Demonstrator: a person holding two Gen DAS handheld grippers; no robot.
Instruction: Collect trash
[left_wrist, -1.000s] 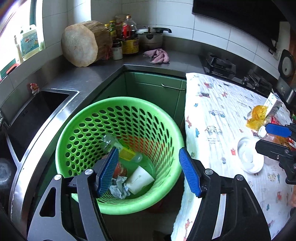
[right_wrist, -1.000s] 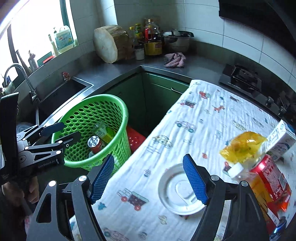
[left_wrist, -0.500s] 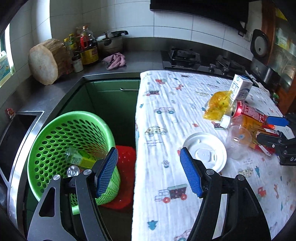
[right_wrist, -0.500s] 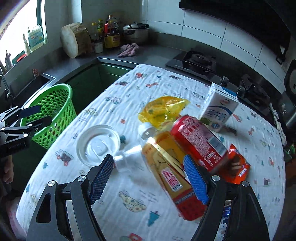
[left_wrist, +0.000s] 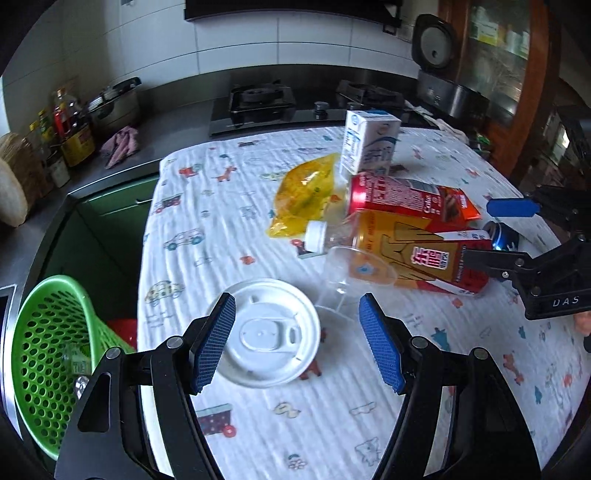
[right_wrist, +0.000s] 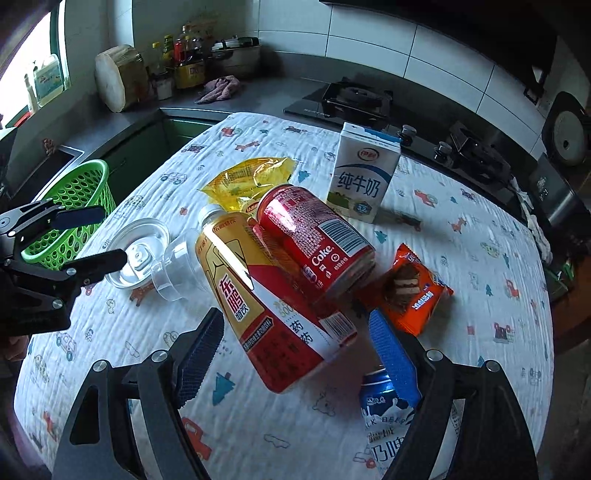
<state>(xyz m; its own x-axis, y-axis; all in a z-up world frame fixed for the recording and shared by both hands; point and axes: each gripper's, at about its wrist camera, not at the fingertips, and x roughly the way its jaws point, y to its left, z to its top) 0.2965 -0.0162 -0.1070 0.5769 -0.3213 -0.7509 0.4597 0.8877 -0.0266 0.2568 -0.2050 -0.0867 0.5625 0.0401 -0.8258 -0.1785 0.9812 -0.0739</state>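
Observation:
My left gripper (left_wrist: 295, 300) hangs open just above a white plastic lid (left_wrist: 266, 332) on the cloth-covered table (left_wrist: 221, 236). A clear cup (left_wrist: 347, 273) lies beside the lid. My right gripper (right_wrist: 295, 317) is over a yellow-and-red drink bottle (right_wrist: 266, 302). Its jaws are opening; the bottle's base lies between them with a gap on each side. A red Coke can (right_wrist: 317, 240) leans against the bottle. Behind it lie a yellow wrapper (right_wrist: 247, 177) and a milk carton (right_wrist: 364, 177). An orange snack pack (right_wrist: 413, 291) and a blue can (right_wrist: 384, 417) are near the right finger.
The green mesh basket (left_wrist: 48, 350) stands on the floor left of the table and holds some trash. A gas stove (left_wrist: 258, 107) and a rice cooker (left_wrist: 436, 55) line the counter behind. Bottles, a pot and a pink rag (right_wrist: 219, 88) fill the far corner.
My left gripper swung from above the basket to above the white lid. My right gripper moved from the lid to over the bottle, and its jaws widened slightly.

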